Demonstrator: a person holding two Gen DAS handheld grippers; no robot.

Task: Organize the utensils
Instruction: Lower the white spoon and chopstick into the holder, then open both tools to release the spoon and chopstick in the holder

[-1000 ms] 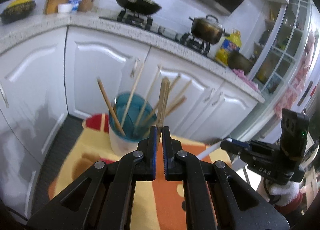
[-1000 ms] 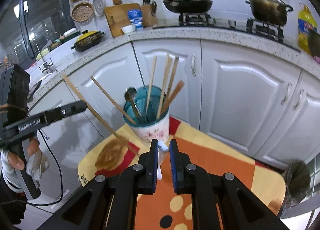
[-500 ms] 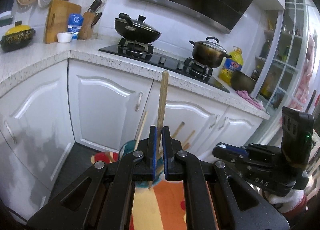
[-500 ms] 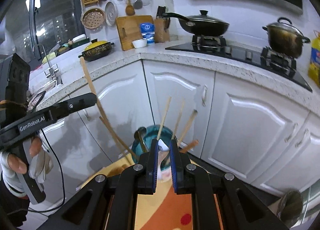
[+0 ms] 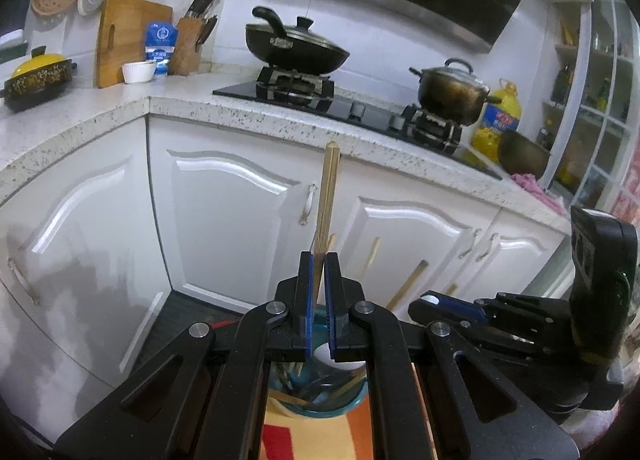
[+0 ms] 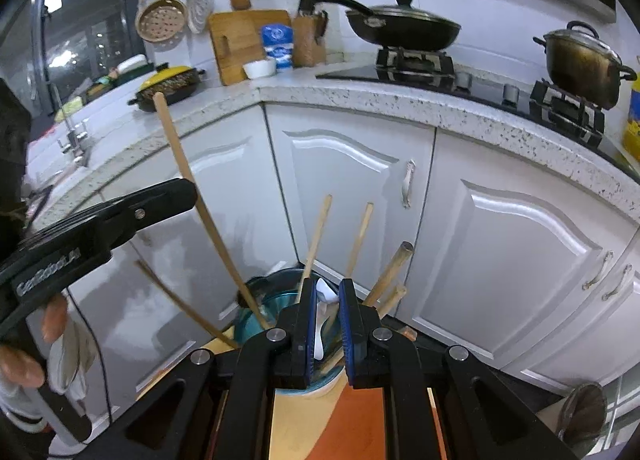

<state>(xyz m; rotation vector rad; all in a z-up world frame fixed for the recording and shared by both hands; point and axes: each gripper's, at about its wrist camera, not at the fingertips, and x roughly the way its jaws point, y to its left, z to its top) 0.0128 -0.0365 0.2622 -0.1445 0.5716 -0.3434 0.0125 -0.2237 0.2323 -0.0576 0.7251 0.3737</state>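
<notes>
Chopsticks [image 5: 327, 204] near-vertical, tips down in cup [image 6: 276, 302], clamped by left gripper [image 5: 319, 300]; right gripper [image 6: 326, 320] jaws prob. pinch white spoon [image 6: 323, 310].

A lidded black wok [image 5: 294, 45] and steel pot [image 5: 452, 94] sit on the stove above white cabinets [image 5: 224, 228].

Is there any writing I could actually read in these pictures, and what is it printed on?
"GenRobot.AI", blurred but just legible: side of the left gripper.
Blue and white packet on the counter: print too small to read.
Yellow oil bottle: label too blurred to read.
Black wok: a pale mark on its side, unreadable.
</notes>
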